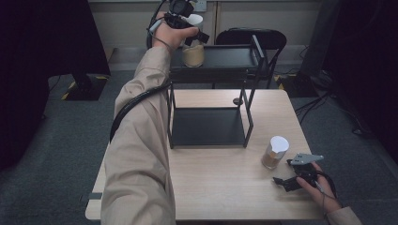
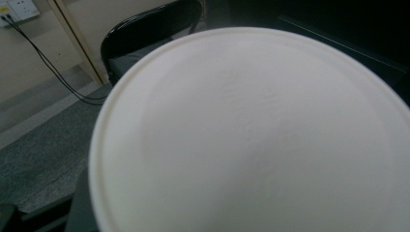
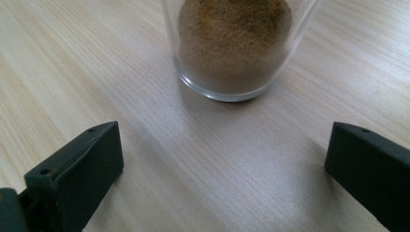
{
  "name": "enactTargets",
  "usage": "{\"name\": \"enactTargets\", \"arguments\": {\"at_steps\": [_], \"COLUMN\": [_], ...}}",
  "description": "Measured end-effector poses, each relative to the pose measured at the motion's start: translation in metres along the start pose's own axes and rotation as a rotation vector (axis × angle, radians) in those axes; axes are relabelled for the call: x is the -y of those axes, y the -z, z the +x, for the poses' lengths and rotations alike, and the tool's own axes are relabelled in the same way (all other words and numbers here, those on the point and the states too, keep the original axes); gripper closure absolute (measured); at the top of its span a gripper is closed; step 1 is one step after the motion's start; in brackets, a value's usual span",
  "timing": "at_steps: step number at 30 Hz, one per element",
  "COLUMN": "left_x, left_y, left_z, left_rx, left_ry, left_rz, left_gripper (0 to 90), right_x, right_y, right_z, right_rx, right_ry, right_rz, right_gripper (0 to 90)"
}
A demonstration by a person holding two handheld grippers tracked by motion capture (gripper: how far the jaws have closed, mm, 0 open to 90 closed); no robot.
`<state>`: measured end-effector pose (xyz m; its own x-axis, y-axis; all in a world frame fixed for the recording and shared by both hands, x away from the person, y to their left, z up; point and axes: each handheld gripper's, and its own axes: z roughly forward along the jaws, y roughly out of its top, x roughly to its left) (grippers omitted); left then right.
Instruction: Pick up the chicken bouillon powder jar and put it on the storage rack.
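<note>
Reaching to twelve o'clock, the left claw (image 1: 195, 32) is clamped on a white-lidded jar of brown powder (image 1: 193, 52) on the black shelf's top tier (image 1: 230, 57) — the right claw (image 1: 294, 174), jaws apart, rests on the table (image 1: 220, 183) at five o'clock, beside a second jar (image 1: 275, 152).

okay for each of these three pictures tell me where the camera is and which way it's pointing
High view: above the person's side of the table, looking forward and down; both sleeved forearms show, the left claw on a jar on the rack's top shelf, the right claw by a second jar.
Left gripper view: rides the left claw, looking down on that jar's white lid; a chair behind.
Right gripper view: rides the right claw, low over the table, facing the second jar; both jaws show.
Shared: the high view shows both jars.
</note>
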<state>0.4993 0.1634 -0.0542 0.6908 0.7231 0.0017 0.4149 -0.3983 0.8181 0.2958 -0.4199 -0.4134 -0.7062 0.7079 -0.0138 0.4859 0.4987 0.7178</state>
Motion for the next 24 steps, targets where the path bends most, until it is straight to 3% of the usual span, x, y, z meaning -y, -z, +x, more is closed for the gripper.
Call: {"name": "enactTargets", "arguments": {"at_steps": [4,7,8,12,22,24], "left_x": [0.002,0.002,0.005,0.009,0.029,0.031], "left_y": [0.001,0.002,0.004,0.008,0.017,0.017], "left_z": [-0.001,-0.003,-0.006,-0.01,-0.021,-0.022], "left_rx": [-0.006,-0.021,-0.036,-0.05,-0.049,-0.047], "left_ry": [0.002,0.014,0.036,0.054,0.061,0.066], "left_rz": [-0.013,-0.011,-0.023,-0.034,-0.068,-0.072], "left_gripper": [34.3,27.6,19.2,10.7,5.0,0.0], "right_x": [0.0,0.0,0.0,0.0,-0.001,-0.001], "right_y": [0.0,0.0,0.0,0.0,0.0,0.0], "right_z": [0.0,0.0,0.0,0.0,0.0,0.0], "right_rx": [0.0,0.0,0.0,0.0,0.0,0.0], "right_ry": [0.0,0.0,0.0,0.001,-0.001,-0.001], "right_rz": [0.0,0.0,0.0,0.004,0.004,0.004], "right_gripper": [0.0,0.0,0.0,0.0,0.0,0.0]}}
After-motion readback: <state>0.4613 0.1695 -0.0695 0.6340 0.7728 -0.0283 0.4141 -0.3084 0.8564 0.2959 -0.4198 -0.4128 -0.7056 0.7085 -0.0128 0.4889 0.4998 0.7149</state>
